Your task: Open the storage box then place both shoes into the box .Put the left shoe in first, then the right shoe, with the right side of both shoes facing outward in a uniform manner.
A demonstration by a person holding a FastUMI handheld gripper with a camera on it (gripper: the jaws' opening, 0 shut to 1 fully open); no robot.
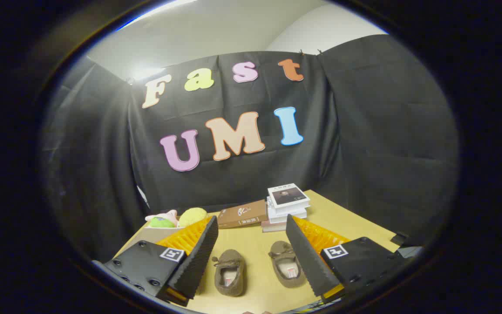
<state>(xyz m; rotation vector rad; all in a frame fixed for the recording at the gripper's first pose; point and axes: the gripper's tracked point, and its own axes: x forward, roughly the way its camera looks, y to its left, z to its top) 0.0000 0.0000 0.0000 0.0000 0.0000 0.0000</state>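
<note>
Gripper [251, 257] with fingers spread wide, holding and touching nothing. Between the fingers, on the wooden table [347, 218], lie two brown slippers: one shoe [230, 272] nearer the left finger, the other shoe [286, 264] beside the right. Both look soft and light, probably best pinched at the heel rim. Beyond the shoes sits a stack of books [286, 205].
</note>
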